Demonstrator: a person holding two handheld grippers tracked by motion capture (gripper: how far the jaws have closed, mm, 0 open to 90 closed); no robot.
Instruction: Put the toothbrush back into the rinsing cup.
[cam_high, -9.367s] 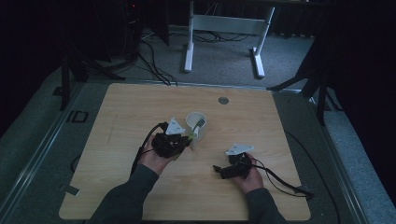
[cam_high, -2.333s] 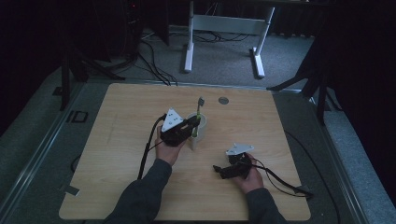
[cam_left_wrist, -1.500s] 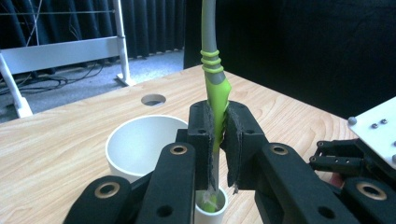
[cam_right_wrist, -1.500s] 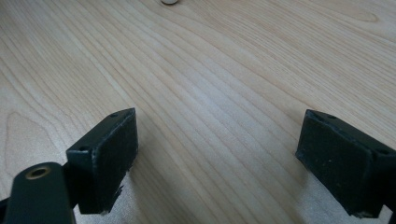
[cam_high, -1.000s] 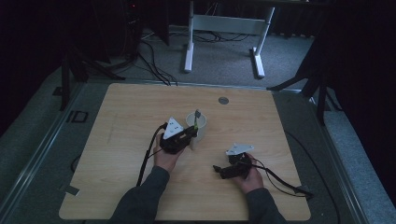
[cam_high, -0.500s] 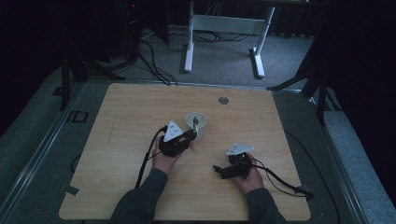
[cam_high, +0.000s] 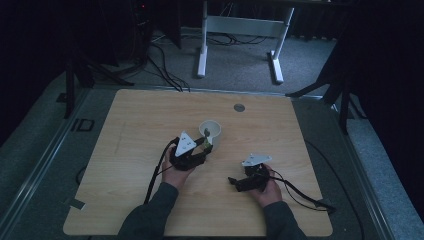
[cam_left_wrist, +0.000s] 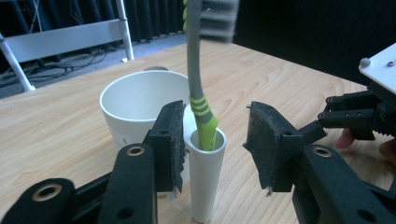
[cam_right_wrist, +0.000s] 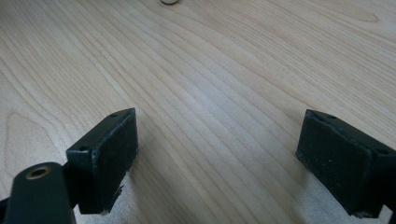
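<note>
The left gripper (cam_left_wrist: 212, 140) is standing parted around a tube (cam_left_wrist: 205, 179) holding a toothbrush (cam_left_wrist: 198, 88) beside the cup (cam_left_wrist: 140, 100), likely letting go and needing a clean back-out, while the right gripper (cam_right_wrist: 219, 158) is lying wide and empty on the table (cam_right_wrist: 210, 70).

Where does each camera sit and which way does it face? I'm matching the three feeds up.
High view: above the person's side, looking forward and down on the table; both forearms and grippers show.
Left gripper view: on the left gripper, looking along its open jaws at a toothbrush in a white tube, cup behind.
Right gripper view: on the right gripper, facing bare tabletop between open jaws.
Shared: high and left gripper views both show the cup.
</note>
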